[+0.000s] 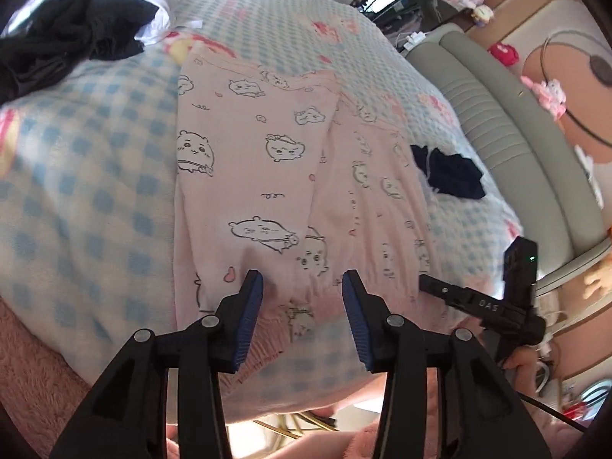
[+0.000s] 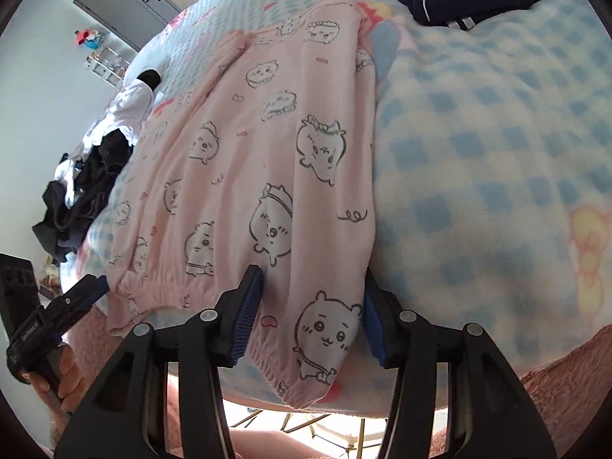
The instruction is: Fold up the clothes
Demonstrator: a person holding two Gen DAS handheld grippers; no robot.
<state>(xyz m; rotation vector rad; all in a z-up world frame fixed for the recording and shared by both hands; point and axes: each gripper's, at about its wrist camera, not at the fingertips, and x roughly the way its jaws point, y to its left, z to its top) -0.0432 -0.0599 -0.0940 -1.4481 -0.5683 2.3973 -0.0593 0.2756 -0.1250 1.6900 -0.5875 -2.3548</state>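
On checked blue bed [image 1: 95,176]: pink cartoon-print pyjama trousers [image 1: 248,145], waistband nearest; both grippers' fingers [image 1: 250,306] apart, unclamped; pinch waistband corners evenly

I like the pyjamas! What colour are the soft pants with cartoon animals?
Pale pink pyjama pants, black-outlined animals; right wrist view.

Blue-checked blanket [image 1: 95,160] covers bed; on it: pink pyjama trousers [image 1: 248,176], navy garment [image 1: 451,172], dark-and-white clothes heap [image 1: 76,26].
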